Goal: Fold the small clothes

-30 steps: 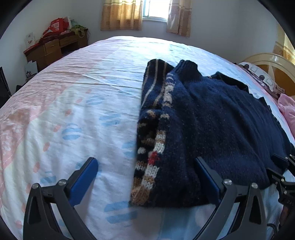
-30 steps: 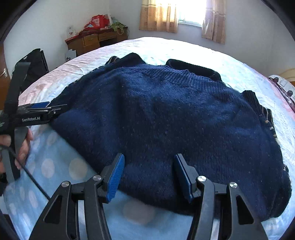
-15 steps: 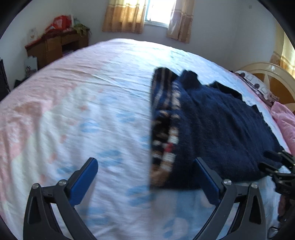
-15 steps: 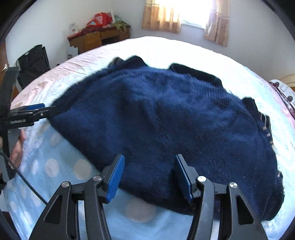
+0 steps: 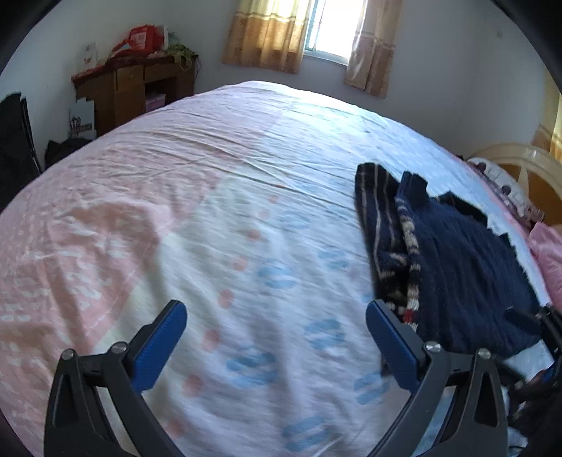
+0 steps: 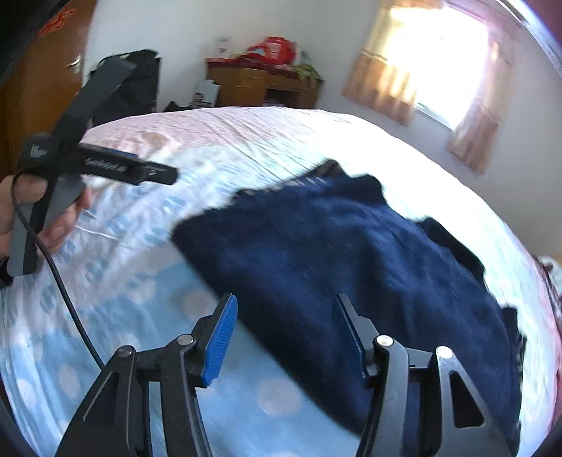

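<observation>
Both claws, left (image 5: 275, 339) and right (image 6: 285, 332), gape empty above a dotted bed (image 5: 217, 218); motion blur smears the navy sweater (image 6: 351, 267), curtained window (image 5: 325, 31) behind.

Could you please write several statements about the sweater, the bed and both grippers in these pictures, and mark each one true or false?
1. The navy sweater lies on the bed sheet. True.
2. The left gripper is clamped on the sweater. False: its jaws stand wide open over bare sheet, with the sweater off to its right.
3. The right gripper is open. True.
4. The sweater is plain navy all over. False: one edge shows a striped pattern.
5. A wooden desk stands beyond the bed. True.
</observation>
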`<state>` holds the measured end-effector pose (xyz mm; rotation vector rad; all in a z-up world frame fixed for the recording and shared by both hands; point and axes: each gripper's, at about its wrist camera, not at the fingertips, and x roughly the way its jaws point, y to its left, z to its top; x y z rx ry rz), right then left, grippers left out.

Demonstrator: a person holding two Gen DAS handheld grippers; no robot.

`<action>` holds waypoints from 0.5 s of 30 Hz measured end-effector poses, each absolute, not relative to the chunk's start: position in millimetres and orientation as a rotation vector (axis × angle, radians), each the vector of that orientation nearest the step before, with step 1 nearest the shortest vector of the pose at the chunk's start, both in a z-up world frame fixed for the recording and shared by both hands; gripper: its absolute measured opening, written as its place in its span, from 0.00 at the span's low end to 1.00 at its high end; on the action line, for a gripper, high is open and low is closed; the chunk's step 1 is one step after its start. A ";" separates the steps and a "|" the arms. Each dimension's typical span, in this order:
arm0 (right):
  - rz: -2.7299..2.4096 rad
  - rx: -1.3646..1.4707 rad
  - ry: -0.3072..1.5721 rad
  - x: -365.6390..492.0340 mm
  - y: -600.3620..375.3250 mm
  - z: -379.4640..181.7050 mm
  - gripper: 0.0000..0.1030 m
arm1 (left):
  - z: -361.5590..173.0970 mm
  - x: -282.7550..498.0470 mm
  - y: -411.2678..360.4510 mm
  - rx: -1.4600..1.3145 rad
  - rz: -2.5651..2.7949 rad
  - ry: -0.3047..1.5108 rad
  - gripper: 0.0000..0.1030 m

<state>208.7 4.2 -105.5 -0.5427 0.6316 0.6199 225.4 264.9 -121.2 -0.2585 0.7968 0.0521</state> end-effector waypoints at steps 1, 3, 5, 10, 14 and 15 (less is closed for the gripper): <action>0.623 -0.558 0.620 207.7 12.2 -105.4 0.55 | -120.2 226.7 267.2 -0.271 0.034 0.798 1.00; 0.644 -0.573 0.613 206.9 27.5 -106.5 0.55 | -118.4 231.3 271.7 -0.298 -0.018 0.802 1.00; 0.669 -0.572 0.622 207.0 41.2 -108.8 0.55 | -117.2 236.6 275.6 -0.315 -0.045 0.809 1.00; 0.703 -0.616 0.619 200.1 69.0 -120.3 0.55 | -112.7 255.8 281.4 -0.344 -0.122 0.824 1.00; 0.654 -0.695 0.581 200.2 88.6 -134.0 0.55 | -106.7 275.1 282.9 -0.378 -0.174 0.841 1.00; 0.641 -0.705 0.573 201.7 90.3 -135.6 0.55 | -104.9 280.1 282.0 -0.386 -0.197 0.844 1.00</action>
